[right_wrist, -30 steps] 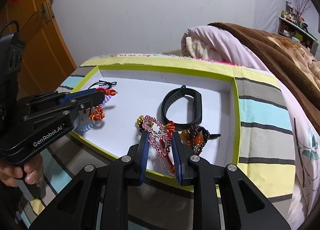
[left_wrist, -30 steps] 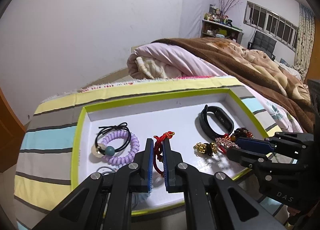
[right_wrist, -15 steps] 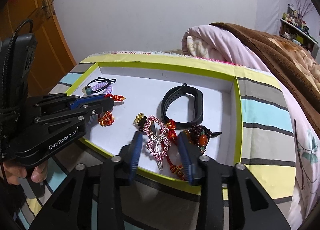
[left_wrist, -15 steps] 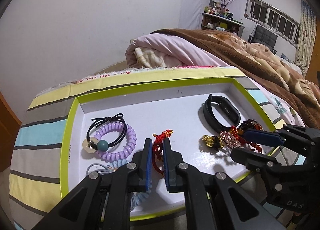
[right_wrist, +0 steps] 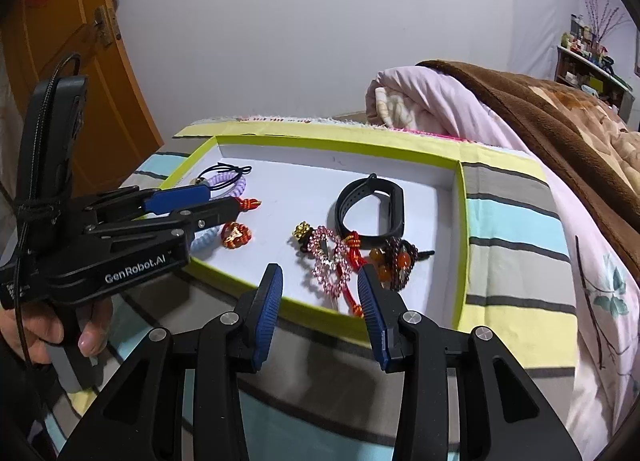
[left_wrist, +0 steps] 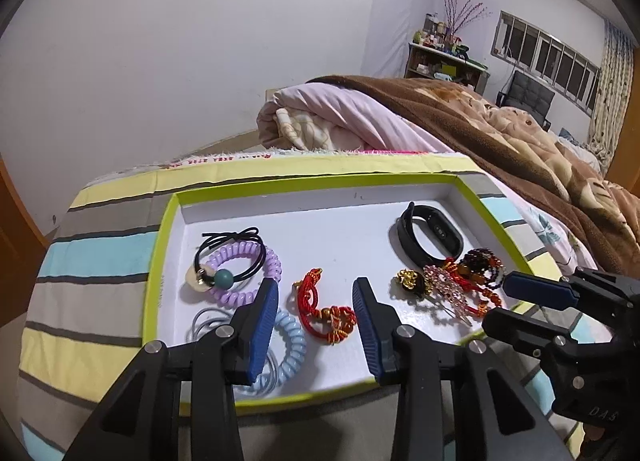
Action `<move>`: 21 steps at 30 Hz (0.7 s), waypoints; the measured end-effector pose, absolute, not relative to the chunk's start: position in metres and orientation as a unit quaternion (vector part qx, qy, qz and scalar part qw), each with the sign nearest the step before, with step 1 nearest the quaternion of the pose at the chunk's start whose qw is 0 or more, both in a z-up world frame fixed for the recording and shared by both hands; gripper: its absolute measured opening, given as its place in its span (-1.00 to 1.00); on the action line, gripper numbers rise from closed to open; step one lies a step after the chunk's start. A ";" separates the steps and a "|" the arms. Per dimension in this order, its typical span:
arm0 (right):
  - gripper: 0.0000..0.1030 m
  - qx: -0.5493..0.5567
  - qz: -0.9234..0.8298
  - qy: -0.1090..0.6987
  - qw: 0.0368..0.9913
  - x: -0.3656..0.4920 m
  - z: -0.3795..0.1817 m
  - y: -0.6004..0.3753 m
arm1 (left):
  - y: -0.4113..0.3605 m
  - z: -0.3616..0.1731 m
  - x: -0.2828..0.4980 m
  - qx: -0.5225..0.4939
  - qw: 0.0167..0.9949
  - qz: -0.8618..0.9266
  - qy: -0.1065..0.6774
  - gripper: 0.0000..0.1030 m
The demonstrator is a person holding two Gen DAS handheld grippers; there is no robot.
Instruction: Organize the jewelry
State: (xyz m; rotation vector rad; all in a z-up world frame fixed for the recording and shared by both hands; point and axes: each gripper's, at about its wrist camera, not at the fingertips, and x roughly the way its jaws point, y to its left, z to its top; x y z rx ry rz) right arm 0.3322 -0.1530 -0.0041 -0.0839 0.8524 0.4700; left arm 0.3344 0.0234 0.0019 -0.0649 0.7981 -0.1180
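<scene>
A white tray with a lime-green rim [left_wrist: 158,265] lies on a striped cloth. My left gripper [left_wrist: 316,289] hovers over its near edge, jaws opening wide. A red knotted cord bracelet [left_wrist: 324,317] lies loose on the tray floor between them, touched by neither pad. Purple [left_wrist: 240,273] and pale blue [left_wrist: 290,345] coil hair ties lie to the left. My right gripper [right_wrist: 320,277] is open above the pink rhinestone clip [right_wrist: 330,261], which lies in a heap with a dark bead bracelet [right_wrist: 394,261] and a gold charm [right_wrist: 302,231]. A black wristband [right_wrist: 372,213] lies behind them.
Rolled pink bedding [left_wrist: 340,121] and a brown blanket [left_wrist: 520,149] rise behind and to the right of the tray. An orange wooden door [right_wrist: 68,41] stands at the left. A person's hand [right_wrist: 48,329] holds the left gripper's handle. The tray's far half is bare white floor [left_wrist: 328,229].
The left jaws, shut on the red cord bracelet before, have sprung apart and it lies free. The right jaws have opened off the pink clip and drawn back a little.
</scene>
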 end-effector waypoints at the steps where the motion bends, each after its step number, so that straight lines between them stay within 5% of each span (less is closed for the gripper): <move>1: -0.22 -0.039 0.225 0.407 0.884 0.329 -0.002 -0.154 | 0.024 0.004 0.330 -0.034 0.920 -0.058 0.385 -0.26; 21: -0.22 -0.016 0.187 0.358 0.915 0.207 0.028 -0.174 | 0.015 0.039 0.179 -0.043 0.943 -0.039 0.329 -0.26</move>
